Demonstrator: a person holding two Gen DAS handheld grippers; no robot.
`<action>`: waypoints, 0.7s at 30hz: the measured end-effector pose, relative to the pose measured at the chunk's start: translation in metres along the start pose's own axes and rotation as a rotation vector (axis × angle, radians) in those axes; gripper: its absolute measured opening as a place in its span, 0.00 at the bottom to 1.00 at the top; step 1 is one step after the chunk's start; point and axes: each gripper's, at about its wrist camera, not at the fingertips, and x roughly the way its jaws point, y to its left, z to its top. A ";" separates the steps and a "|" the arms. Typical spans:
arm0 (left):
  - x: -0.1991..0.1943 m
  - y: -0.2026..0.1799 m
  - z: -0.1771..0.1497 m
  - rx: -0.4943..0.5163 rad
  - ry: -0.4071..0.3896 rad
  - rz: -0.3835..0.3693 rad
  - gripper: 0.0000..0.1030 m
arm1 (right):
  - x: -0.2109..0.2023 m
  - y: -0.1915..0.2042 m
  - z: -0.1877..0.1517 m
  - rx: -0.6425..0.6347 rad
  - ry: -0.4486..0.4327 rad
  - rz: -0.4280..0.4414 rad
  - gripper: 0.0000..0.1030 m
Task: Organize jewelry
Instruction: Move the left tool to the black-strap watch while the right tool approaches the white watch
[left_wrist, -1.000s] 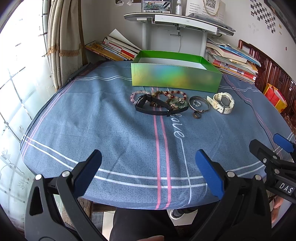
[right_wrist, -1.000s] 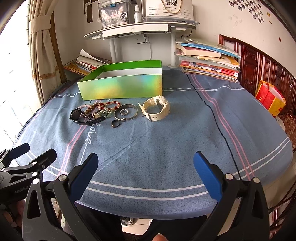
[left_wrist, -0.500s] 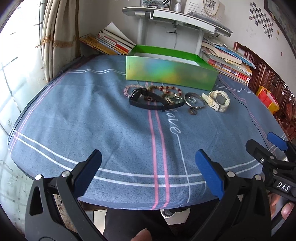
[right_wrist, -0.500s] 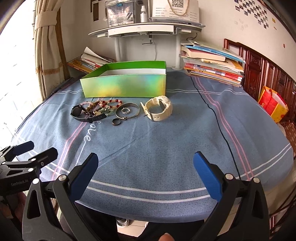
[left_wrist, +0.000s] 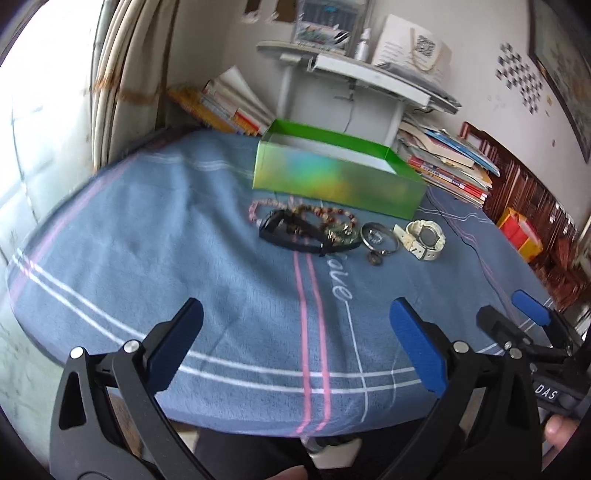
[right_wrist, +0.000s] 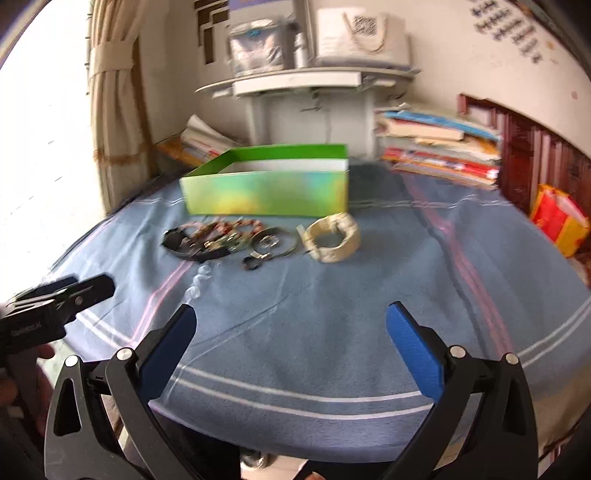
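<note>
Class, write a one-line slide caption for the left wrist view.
Open left gripper faces watches, beads and a bangle lying before a green box on a blue cloth.

A table covered by a blue-grey cloth (left_wrist: 184, 258) with pink and white stripes and the stitched word "love". Far ahead of both tools, an open green box (left_wrist: 338, 177) stands on the cloth. Just in front of it, a row of jewelry lies side by side: beaded bracelets (left_wrist: 325, 216) overlapped by a black watch (left_wrist: 291, 232), then a silver bangle (left_wrist: 378, 238) with a small dark ring (left_wrist: 374, 258) just nearer the tools, and a cream watch (left_wrist: 424, 238) at the right end. A black cable (left_wrist: 491, 269) trails across the cloth's right side.
</note>
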 end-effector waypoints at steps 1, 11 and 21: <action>0.000 -0.005 0.000 0.044 -0.013 0.023 0.97 | 0.001 -0.003 -0.001 0.025 -0.005 0.009 0.97; 0.025 -0.004 -0.007 0.064 0.057 -0.025 0.97 | 0.016 -0.018 -0.008 0.053 0.057 -0.067 0.97; 0.046 0.005 0.009 0.062 0.058 0.020 0.97 | 0.031 -0.024 0.001 0.024 0.044 -0.105 0.97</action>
